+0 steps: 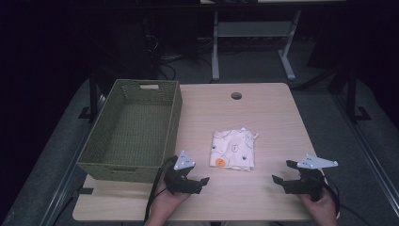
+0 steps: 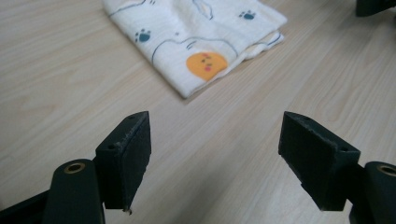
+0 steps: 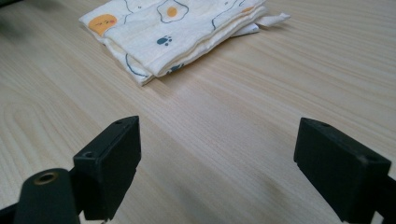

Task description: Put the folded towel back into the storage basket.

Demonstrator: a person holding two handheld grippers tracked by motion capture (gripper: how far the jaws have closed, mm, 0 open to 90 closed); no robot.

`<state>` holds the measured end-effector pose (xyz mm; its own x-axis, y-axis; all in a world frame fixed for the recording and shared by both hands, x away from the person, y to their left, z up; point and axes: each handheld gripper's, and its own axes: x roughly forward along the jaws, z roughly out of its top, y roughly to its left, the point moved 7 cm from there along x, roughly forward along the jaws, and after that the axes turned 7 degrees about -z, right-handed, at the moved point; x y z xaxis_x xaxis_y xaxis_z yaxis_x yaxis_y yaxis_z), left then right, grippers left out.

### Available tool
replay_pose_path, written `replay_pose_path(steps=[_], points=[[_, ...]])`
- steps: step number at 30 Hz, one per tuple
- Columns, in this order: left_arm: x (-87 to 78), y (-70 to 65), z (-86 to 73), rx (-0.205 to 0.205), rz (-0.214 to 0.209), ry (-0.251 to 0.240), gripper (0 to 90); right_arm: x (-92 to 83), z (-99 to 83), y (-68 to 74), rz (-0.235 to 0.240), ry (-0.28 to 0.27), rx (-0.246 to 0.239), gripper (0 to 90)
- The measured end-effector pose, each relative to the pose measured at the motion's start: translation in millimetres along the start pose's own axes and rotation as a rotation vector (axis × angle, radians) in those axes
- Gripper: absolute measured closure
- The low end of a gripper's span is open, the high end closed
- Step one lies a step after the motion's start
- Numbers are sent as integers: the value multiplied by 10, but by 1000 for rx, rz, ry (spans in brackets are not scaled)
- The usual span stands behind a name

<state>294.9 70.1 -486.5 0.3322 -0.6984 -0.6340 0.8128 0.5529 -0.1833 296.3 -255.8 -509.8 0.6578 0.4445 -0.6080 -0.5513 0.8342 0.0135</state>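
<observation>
Nearest, at the table's (image 1: 263, 197) front edge, the left gripper (image 1: 196, 175) and the right gripper (image 1: 283, 172) are held low over the wood, well apart, one in each hand. Both are seen with jaws spread wide and nothing between them; in each gripper view, bare tabletop is framed by the two black pads. Beyond them, roughly between the two, a folded cloth (image 1: 234, 149) is laid flat on the table, untouched by either gripper. It is white, printed with paw marks, fried eggs and an orange face (image 2: 206, 64), and its layered edges (image 3: 154, 70) are turned towards the right gripper. Farther left, a green woven basket (image 1: 174, 115) is set along the table's left edge.
</observation>
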Motion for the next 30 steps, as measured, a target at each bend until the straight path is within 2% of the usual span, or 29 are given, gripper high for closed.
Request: replay_pose_path(steps=[2, 6, 8, 17, 22, 30], points=[[14, 15, 20, 16, 9, 18, 258, 6, -4, 1, 2, 1, 1, 145], [38, 10, 73, 11, -8, 20, 259, 9, -3, 11, 6, 4, 4, 145], [70, 3, 106, 26, -5, 47, 259, 5, 3, 17, 5, 1, -1, 145], [134, 9, 265, 26, -17, 68, 262, -10, 21, 19, 4, -11, -9, 145], [228, 17, 352, 52, -15, 118, 262, -20, 32, 11, 8, -18, -3, 145], [341, 5, 548, 84, -16, 140, 269, -26, 37, -3, 11, -20, -1, 145]])
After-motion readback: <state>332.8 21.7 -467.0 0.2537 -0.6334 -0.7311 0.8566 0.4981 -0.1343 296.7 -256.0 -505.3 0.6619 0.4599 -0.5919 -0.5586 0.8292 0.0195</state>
